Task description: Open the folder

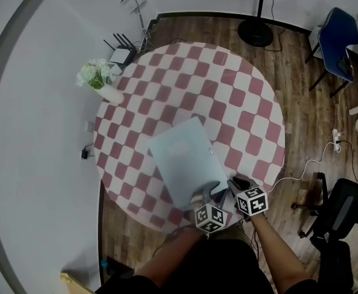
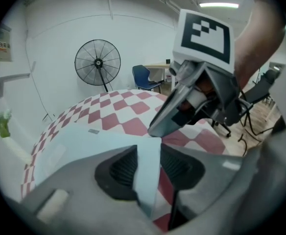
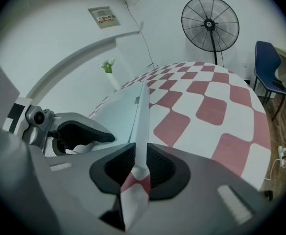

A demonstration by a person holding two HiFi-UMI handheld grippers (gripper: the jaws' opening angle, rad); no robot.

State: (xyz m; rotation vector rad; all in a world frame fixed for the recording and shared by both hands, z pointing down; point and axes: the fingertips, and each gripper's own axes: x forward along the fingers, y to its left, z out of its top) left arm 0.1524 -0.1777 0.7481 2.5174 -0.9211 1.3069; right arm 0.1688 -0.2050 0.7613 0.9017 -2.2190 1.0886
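Left gripper (image 2: 148,168): ribbed black pads (image 2: 121,170) closed on a thin sheet of the pale blue-grey flat plastic folder (image 2: 84,141), which fills the gap. Only the left gripper view shows this.

Right gripper (image 3: 140,168): its dark ribbed pads (image 3: 121,168) are closed on a folder edge seen end-on as a thin pale strip running away from the jaws. Only the right gripper view shows that.

The head view hides both grips under the marker cubes. It shows the layout instead: both grippers sit side by side at the folder's near right corner, with the right one just right of the left.

The folder is a smooth matte rectangle lying diagonally on the near part of the round worktop (image 1: 240,97), which is covered in a red-and-white checked cloth.

Far left at the worktop edge is a white vase of white flowers (image 1: 96,75), with a white router with black antennas (image 1: 121,54) behind it.

Beyond that is a brown wood plank floor (image 1: 314,133). On it stand a black pedestal fan (image 3: 210,23) with a round wire grille and a blue chair (image 1: 338,38) at far right. A black office chair (image 1: 344,210) stands at near right.
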